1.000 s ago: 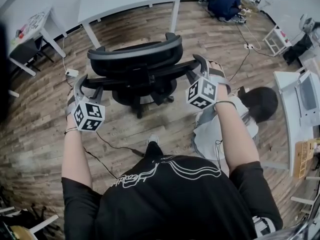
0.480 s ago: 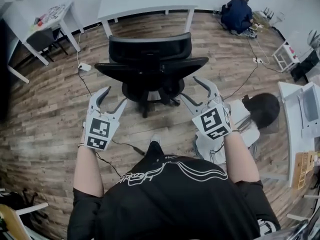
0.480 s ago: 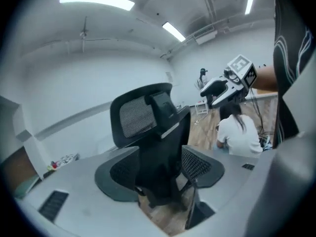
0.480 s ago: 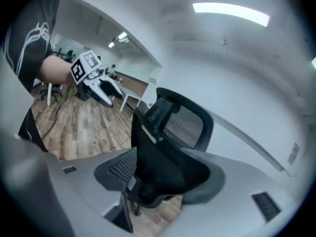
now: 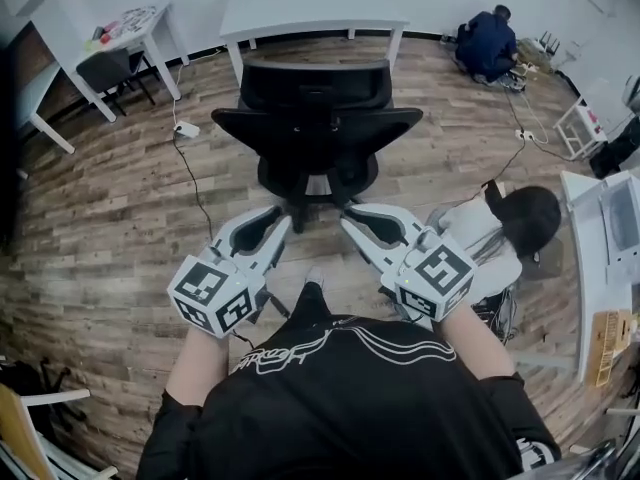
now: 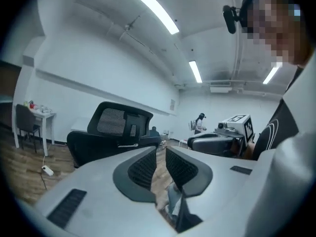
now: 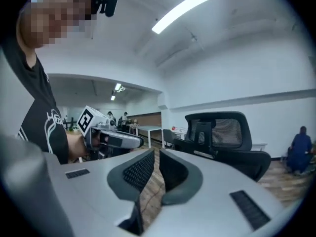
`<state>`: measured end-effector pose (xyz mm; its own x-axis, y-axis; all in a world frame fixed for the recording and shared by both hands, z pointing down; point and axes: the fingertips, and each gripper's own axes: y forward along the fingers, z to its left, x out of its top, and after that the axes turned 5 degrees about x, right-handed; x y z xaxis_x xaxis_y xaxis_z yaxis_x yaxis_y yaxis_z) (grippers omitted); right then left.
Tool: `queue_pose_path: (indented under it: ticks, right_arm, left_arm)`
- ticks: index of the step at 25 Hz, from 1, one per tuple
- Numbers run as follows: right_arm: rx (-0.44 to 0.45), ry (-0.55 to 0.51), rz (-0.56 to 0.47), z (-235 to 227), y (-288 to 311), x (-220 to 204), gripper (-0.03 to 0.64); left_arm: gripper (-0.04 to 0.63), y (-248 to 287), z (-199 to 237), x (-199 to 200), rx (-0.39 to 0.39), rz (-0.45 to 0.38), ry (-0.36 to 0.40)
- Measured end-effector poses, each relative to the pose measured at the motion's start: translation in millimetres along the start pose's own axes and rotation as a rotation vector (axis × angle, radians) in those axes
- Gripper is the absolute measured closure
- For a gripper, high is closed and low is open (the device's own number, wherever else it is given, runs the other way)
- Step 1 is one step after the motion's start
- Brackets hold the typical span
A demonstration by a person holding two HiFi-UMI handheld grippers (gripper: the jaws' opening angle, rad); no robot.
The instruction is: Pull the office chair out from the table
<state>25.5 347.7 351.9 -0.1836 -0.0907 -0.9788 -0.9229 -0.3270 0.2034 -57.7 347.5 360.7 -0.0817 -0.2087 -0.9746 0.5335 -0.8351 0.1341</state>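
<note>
While the chair stands on the floor, ahead of the jaws and untouched | left gripper: jaws just closing, narrow gap, empty | right gripper: likewise.

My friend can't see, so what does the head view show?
A black office chair stands on the wood floor, clear of the white table. Nearer, the left gripper and right gripper hang empty, jaws just narrowed.

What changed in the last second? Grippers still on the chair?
Both let go of the office chair, at its armrests, and drew back toward the person. The left gripper and right gripper have just been closing to a narrow gap, nothing between them. The chair stays out from the table.
</note>
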Motion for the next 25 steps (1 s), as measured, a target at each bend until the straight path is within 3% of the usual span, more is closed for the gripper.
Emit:
queue_pose_path:
  ticks: [3, 7, 15, 19, 25]
  right_arm:
    - [0.096, 0.053, -0.040, 24.7, -1.4, 4.4, 0.575]
    - [0.168, 0.125, -0.085, 44.4, -6.3, 6.2, 0.581]
    - [0.163, 0.123, -0.087, 49.5, -9.7, 5.8, 0.583]
    - [0.157, 0.125, -0.070, 47.4, -5.4, 0.0, 0.583]
    - [0.146, 0.124, -0.054, 41.3, 1.0, -5.6, 0.583]
  left_arm:
    - [0.582, -8.1, -21.9, 0.5, -0.038, -0.026, -0.043]
    - [0.589, -13.9, -51.1, -5.2, -0.117, -0.019, -0.133]
    - [0.589, -24.6, -46.0, -10.7, -0.092, -0.020, -0.123]
    - [0.589, -24.8, -42.9, -10.1, -0.102, -0.035, -0.157]
    - [0.589, -16.5, -39.7, -11.7, -0.114, -0.026, -0.143]
